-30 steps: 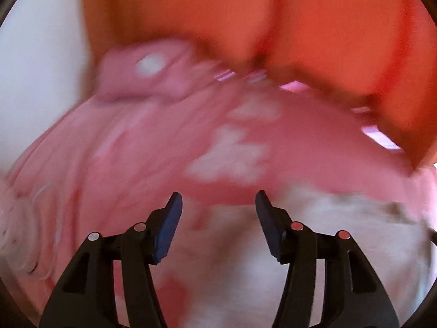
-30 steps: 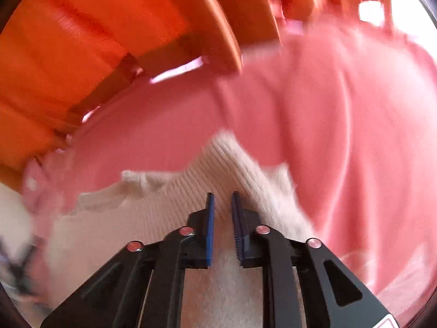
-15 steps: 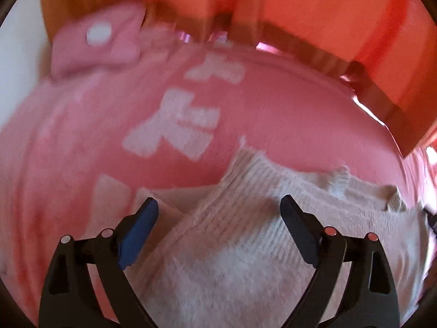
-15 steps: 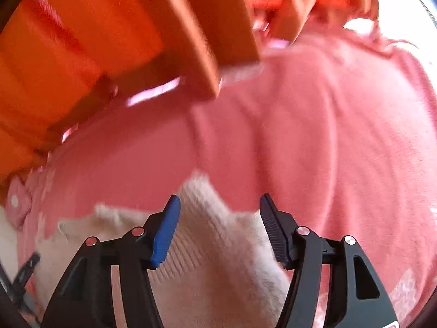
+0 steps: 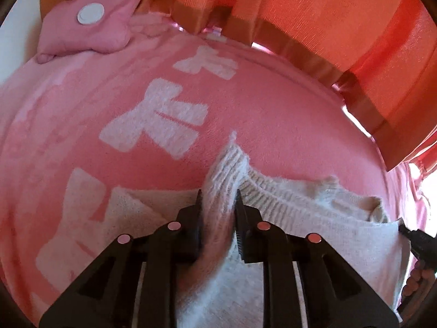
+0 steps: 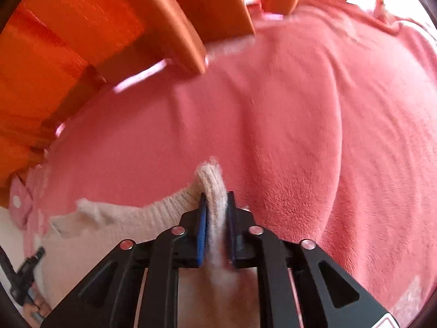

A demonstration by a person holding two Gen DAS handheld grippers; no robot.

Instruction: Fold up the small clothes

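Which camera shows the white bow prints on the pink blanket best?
The left wrist view: three bow prints lie sharp across the blanket. The right wrist view shows mostly plain blanket, with only blurred pale patches at its edges.

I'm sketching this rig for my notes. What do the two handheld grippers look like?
The left gripper and the right gripper are both black plastic, with triangular cut-outs in their angled arms and round silver rivets. The right one's finger pads are ridged blue; the left's look dark. No cables or sleeves show.

Pink blanket (image 5: 273, 114) lying under orange curtains (image 5: 341, 13)
Daylight is glowing through the curtains; a pink cushion (image 5: 90, 27) is resting against them.
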